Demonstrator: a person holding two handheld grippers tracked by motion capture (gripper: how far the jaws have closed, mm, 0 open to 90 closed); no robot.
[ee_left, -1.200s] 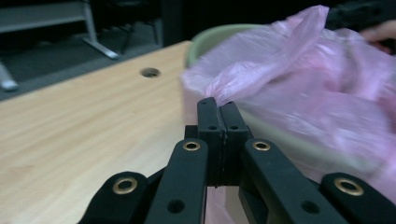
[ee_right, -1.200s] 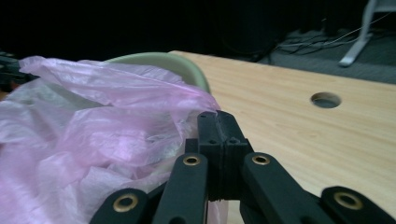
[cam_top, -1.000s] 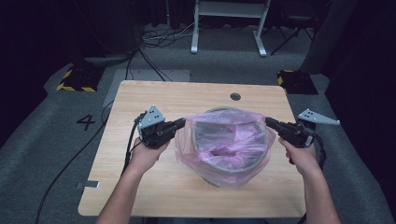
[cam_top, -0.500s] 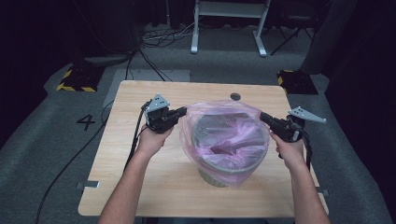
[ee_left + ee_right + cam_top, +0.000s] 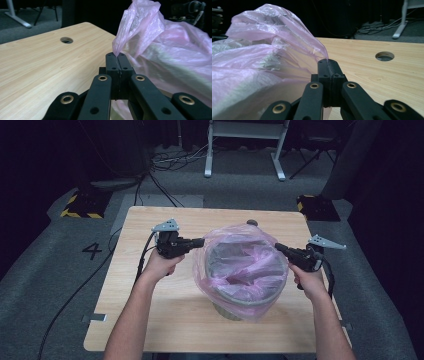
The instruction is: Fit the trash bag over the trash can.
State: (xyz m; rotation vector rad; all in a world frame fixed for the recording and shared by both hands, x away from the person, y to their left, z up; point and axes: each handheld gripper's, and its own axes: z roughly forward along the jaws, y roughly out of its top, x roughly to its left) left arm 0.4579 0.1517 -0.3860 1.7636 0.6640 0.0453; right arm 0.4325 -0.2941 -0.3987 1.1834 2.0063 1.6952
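Observation:
A thin pink plastic bag [image 5: 240, 265] is draped over a round grey bin [image 5: 227, 310] at the middle of the wooden table [image 5: 150, 320]. My left gripper [image 5: 200, 241] is shut on the bag's left edge, and the film [image 5: 135, 30] rises from between its closed jaws. On the other side my right gripper [image 5: 278, 247] is shut on the right edge, with pink film [image 5: 274, 37] pinched at its tip. The bag's mouth is stretched wide around the bin's rim, and the bag hangs inside the bin.
A round cable hole [image 5: 252, 223] lies in the tabletop behind the bin. White desk legs [image 5: 245, 150] and cables stand on the grey floor beyond the table. Black boxes with yellow-striped edges [image 5: 82, 205] sit at the table's far corners.
Both grippers moved away from me and down with the bag's edges. The bag's mouth has come down over the bin's rim and now lies spread around it.

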